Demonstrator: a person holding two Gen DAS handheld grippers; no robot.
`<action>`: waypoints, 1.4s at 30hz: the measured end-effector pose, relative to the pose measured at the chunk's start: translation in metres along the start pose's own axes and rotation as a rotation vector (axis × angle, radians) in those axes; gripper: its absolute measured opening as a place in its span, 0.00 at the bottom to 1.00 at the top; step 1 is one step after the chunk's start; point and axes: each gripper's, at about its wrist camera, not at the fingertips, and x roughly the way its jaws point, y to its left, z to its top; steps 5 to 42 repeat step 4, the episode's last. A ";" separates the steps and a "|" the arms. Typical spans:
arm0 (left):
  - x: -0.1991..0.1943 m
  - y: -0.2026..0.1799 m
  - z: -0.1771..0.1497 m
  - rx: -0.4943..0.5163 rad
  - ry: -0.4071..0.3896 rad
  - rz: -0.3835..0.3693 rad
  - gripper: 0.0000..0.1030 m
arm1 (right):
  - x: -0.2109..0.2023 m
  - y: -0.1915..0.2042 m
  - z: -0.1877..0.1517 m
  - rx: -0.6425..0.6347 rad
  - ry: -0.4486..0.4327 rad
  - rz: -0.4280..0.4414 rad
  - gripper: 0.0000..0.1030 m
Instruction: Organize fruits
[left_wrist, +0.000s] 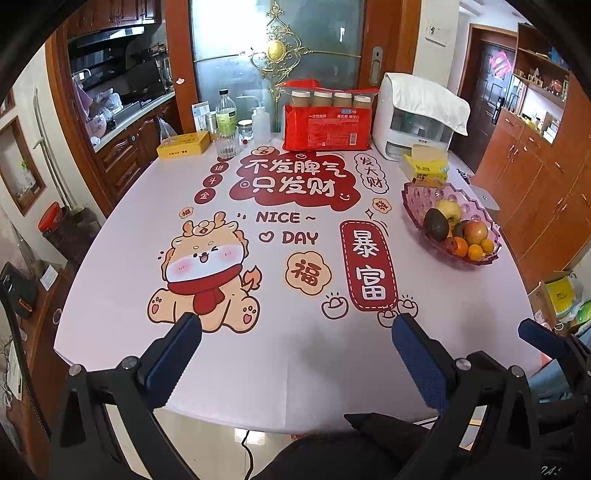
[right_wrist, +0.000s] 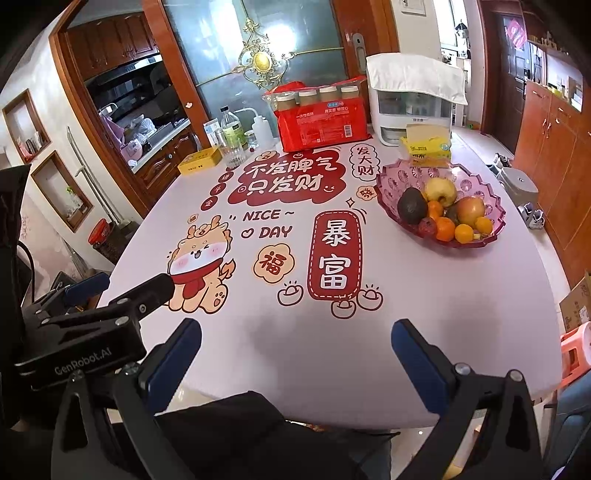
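Fingers first: my left gripper (left_wrist: 295, 328) has its blue-padded fingers (left_wrist: 417, 354) spread wide with nothing between them, hanging over the near edge of the bench (left_wrist: 288, 350). My right gripper (right_wrist: 295, 332) matches it, fingers (right_wrist: 421, 358) wide apart and empty above the same edge, and I can see the left one poking in at the left of my right view.

Biggest thing ahead is the bench itself, under a pale cloth (right_wrist: 406, 332) printed with a cartoon dragon, red panels and "NICE DAY". At the far end stands a white appliance (left_wrist: 413, 122) with a cloth draped over its top, and beside it a red pack (left_wrist: 327, 125) topped by a row of cups. Far left there's a bottle (left_wrist: 226, 114) and a yellow tin (left_wrist: 183, 146).

On the right side sits the pink bowl (right_wrist: 391, 177), well apart from both grippers, with a yellow packet (right_wrist: 426, 147) just behind it. All the fruit is piled in the bowl's near half: an avocado (right_wrist: 412, 205), a yellow apple (right_wrist: 441, 190), a red apple (right_wrist: 471, 210), and small oranges (right_wrist: 445, 228) at the front.
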 end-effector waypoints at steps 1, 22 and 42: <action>0.000 0.000 0.000 0.000 0.001 -0.001 0.99 | 0.000 0.000 0.000 -0.001 0.000 0.000 1.00; 0.000 0.000 0.000 0.000 0.002 0.000 0.99 | 0.000 0.000 0.000 0.001 0.001 -0.001 1.00; 0.000 0.000 0.000 0.000 0.002 0.000 0.99 | 0.000 0.000 0.000 0.001 0.001 -0.001 1.00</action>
